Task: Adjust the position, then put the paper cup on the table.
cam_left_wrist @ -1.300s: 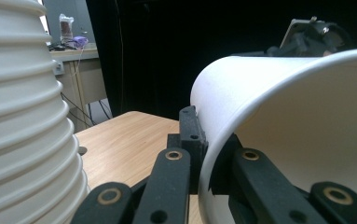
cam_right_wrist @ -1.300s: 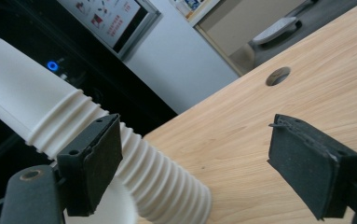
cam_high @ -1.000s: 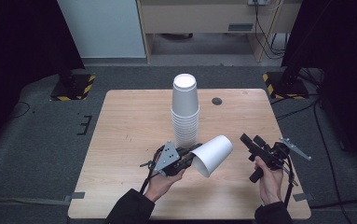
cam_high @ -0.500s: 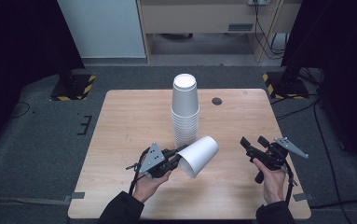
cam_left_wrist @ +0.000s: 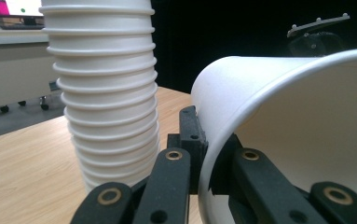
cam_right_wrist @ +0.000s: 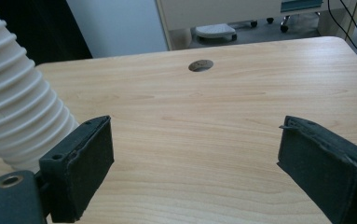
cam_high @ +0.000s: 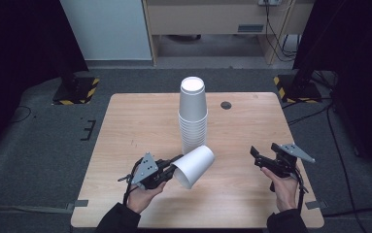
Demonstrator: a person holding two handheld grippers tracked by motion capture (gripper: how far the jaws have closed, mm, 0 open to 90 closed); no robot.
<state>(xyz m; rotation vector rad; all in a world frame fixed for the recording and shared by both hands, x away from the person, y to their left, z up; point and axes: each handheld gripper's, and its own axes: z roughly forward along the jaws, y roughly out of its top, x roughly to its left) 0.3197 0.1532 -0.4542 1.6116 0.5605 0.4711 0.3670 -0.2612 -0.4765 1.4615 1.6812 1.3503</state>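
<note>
A tall stack of white paper cups stands upside down at the middle of the wooden table; its ribbed rims show in the left gripper view and the right gripper view. My left gripper is shut on the rim of a single white paper cup, held on its side just in front of the stack; the jaws pinch the cup wall. My right gripper hovers at the front right, apart from the cup. Its jaws have just been opening and stand open over bare wood.
A small round hole sits in the tabletop behind the stack to the right. Black-and-yellow striped stand bases rest on the floor beyond both far corners. A cabinet stands behind the table.
My left hand has carried the single cup leftward, away from the right gripper. The right gripper's jaws have spread wider while that hand stayed where it was.
</note>
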